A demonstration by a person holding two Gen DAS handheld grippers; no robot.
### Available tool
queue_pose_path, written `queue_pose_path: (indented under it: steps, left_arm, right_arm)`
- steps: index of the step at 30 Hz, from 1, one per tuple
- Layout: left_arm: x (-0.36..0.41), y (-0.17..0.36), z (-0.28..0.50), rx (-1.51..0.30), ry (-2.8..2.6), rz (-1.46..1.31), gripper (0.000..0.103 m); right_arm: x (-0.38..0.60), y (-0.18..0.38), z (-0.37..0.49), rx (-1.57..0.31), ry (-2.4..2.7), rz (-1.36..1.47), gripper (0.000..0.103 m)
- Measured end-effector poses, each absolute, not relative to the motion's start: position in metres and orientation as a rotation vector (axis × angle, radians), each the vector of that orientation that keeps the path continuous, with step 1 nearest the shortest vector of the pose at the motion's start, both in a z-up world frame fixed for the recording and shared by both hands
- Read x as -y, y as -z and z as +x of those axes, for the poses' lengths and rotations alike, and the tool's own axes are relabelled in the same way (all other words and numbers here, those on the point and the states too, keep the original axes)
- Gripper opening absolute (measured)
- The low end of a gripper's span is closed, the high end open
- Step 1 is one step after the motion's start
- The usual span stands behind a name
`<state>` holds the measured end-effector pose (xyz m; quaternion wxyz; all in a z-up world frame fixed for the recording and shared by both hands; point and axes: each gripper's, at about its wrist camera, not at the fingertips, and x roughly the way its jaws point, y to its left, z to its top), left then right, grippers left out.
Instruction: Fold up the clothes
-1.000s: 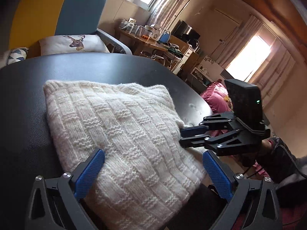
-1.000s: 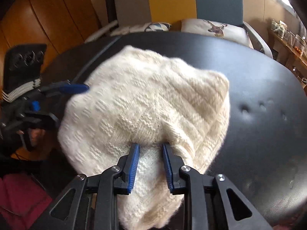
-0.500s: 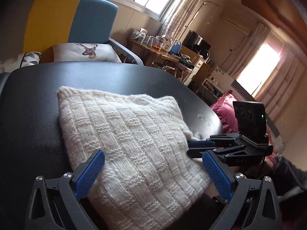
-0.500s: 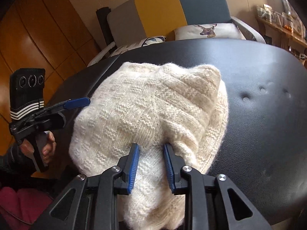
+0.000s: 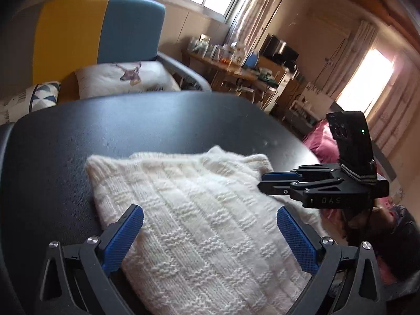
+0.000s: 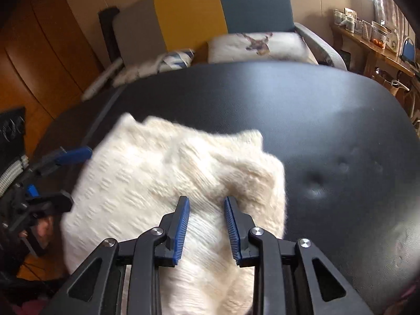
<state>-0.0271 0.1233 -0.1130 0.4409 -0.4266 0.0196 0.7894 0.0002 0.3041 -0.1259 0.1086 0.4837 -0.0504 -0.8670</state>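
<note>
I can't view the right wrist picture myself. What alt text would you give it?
A folded cream knit sweater lies on a black padded table, with a bunch of it between the blue pads of the right hand-held gripper at the near edge. The left hand-held gripper hovers open at the sweater's left side; a yellow and blue chair stands behind.

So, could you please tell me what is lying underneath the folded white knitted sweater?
The sweater rests on the black padded table, whose surface shows all around it. Whatever lies directly beneath the sweater is covered, so nothing more can be confirmed.
</note>
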Motion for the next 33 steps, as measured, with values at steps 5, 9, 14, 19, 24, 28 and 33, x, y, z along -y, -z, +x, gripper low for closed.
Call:
queue_pose_path:
  steps: [5, 9, 14, 19, 24, 28, 33]
  left_arm:
    - [-0.128, 0.14, -0.022, -0.027, -1.979, -1.077, 0.103]
    - [-0.125, 0.14, -0.024, -0.011, -1.981, -1.074, 0.103]
    - [-0.111, 0.123, -0.023, 0.055, -1.994, -1.034, 0.103]
    - [-0.068, 0.125, -0.036, 0.279, -1.985, -1.13, 0.103]
    - [-0.039, 0.144, -0.042, 0.508, -1.884, -1.25, 0.103]
    - [-0.041, 0.156, -0.042, 0.593, -1.815, -1.296, 0.103]
    - [-0.062, 0.165, -0.045, 0.593, -1.742, -1.348, 0.103]
  right_arm:
    - [-0.317, 0.147, 0.016, 0.247, 2.611, 1.344, 0.027]
    - [-0.317, 0.146, 0.015, 0.233, 2.608, 1.342, 0.027]
    - [-0.326, 0.143, 0.022, 0.318, 2.606, 1.307, 0.027]
    - [-0.348, 0.133, 0.022, 0.539, 2.558, 1.259, 0.029]
    - [-0.383, 0.124, 0.037, 0.901, 2.415, 1.189, 0.032]
    - [-0.425, 0.143, 0.063, 1.263, 2.209, 1.212, 0.032]
    - [-0.453, 0.17, 0.09, 1.49, 2.035, 1.186, 0.033]
